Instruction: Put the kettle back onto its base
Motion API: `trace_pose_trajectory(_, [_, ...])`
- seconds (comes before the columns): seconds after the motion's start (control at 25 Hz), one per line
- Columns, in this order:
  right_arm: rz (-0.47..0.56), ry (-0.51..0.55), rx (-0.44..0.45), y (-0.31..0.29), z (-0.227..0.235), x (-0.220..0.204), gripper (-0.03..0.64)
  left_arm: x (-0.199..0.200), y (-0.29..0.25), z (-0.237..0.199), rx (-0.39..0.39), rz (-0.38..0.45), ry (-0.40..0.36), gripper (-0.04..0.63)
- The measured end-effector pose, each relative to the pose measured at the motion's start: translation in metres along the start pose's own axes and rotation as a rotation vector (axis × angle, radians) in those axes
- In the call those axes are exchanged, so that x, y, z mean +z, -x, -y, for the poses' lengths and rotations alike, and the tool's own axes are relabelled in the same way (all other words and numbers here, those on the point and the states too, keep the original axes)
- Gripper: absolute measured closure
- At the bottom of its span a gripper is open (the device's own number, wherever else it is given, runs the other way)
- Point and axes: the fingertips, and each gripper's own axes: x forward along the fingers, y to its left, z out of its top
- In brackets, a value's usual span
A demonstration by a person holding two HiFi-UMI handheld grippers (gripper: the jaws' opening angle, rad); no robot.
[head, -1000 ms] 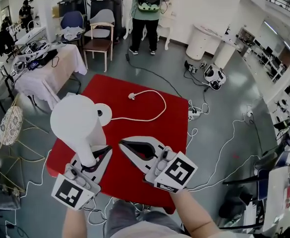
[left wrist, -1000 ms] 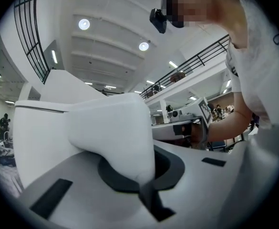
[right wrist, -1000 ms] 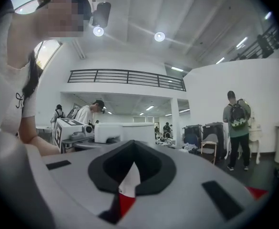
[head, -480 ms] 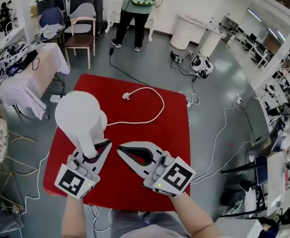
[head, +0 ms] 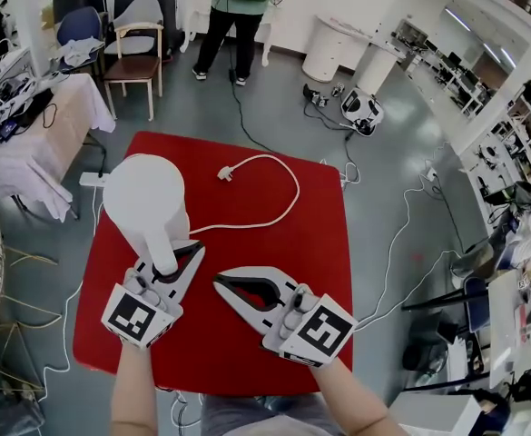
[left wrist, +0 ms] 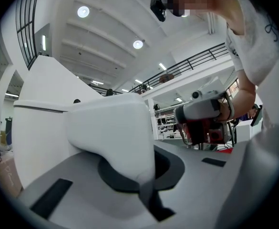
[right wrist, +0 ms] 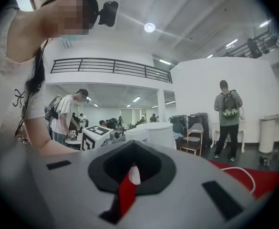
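The white kettle (head: 142, 198) stands over the left part of the red table (head: 283, 271), and its body hides the base. My left gripper (head: 176, 252) is shut on the kettle's handle (head: 162, 248). In the left gripper view the handle (left wrist: 115, 137) fills the space between the jaws. My right gripper (head: 221, 282) hovers just right of the kettle, shut with nothing in it. In the right gripper view, the kettle (right wrist: 153, 132) shows beyond the closed tips of my right gripper (right wrist: 131, 171).
A white power cord (head: 283, 198) loops from under the kettle across the table to its plug (head: 222, 174). A cloth-covered side table (head: 29, 143) stands at the left. Behind are a chair (head: 133, 62) and a standing person (head: 233, 7). Cables trail on the floor at the right.
The kettle in my left gripper has come down and to the right over the round base, which no longer shows. My right gripper has sunk a little toward the table.
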Motion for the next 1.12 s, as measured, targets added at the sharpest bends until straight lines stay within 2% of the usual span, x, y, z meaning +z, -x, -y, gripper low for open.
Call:
trace_pose_trajectory(0.4, [-0.007, -0.02, -0.001, -0.005, 0.008, -0.003, 0.612, 0.0, -0.018, -0.02, -0.01, -0.013, -0.002, 0.589])
trace_pose_trajectory(0.56, [0.0, -0.022, -0.001, -0.006, 0.007, -0.001, 0.612, -0.008, -0.014, -0.012, -0.018, -0.046, -0.035, 0.589])
trace_pose_trajectory(0.84, [-0.002, -0.027, 0.004, -0.004, 0.001, -0.002, 0.612, -0.002, -0.007, -0.018, -0.011, -0.034, 0.004, 0.589])
trace_pose_trajectory(1.12, [0.001, -0.035, 0.002, -0.004, 0.002, -0.001, 0.612, -0.006, 0.001, -0.014, -0.026, -0.045, -0.008, 0.589])
